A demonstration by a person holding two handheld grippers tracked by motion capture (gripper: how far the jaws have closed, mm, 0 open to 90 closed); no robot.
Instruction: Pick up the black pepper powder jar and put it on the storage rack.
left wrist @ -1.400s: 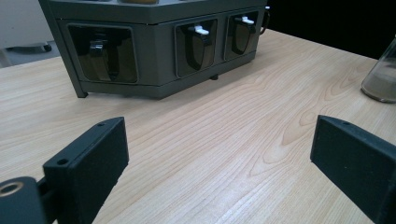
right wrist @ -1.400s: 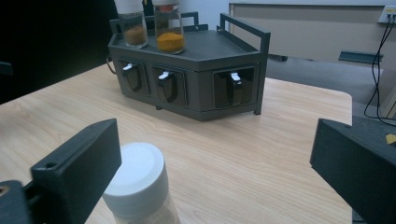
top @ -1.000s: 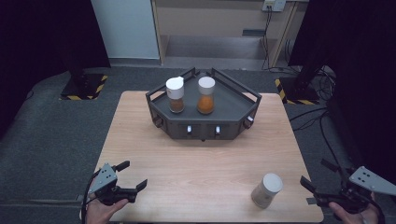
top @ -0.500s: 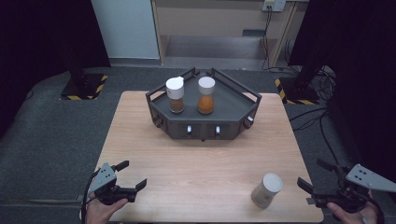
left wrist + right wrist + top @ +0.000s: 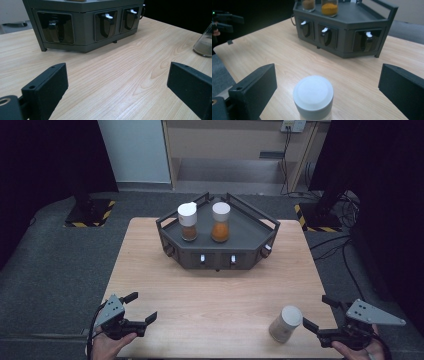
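Note:
A spice jar with a white lid [image 5: 285, 323] [image 5: 313, 96] stands on the wooden table [image 5: 220, 295] near its front right corner. My right gripper [image 5: 321, 316] [image 5: 325, 92] is open just right of it, its jaws spread wide on either side of the jar without touching. A dark grey rack [image 5: 217, 242] [image 5: 342, 25] [image 5: 85, 22] sits at the table's far middle and carries two white-lidded jars, one with brown spice [image 5: 188, 221] and one with orange spice [image 5: 220, 222]. At the front left my left gripper [image 5: 139, 308] [image 5: 117, 82] is open over bare wood.
The rack's front has small drawers with white-tipped handles [image 5: 107, 21] [image 5: 325, 33]. Dark floor surrounds the table, with black stands on yellow-striped bases [image 5: 90, 210] at the back corners and cables [image 5: 335, 240] at the right.
My right gripper has crept left toward the white-lidded jar. The left gripper and the jars stay where they were.

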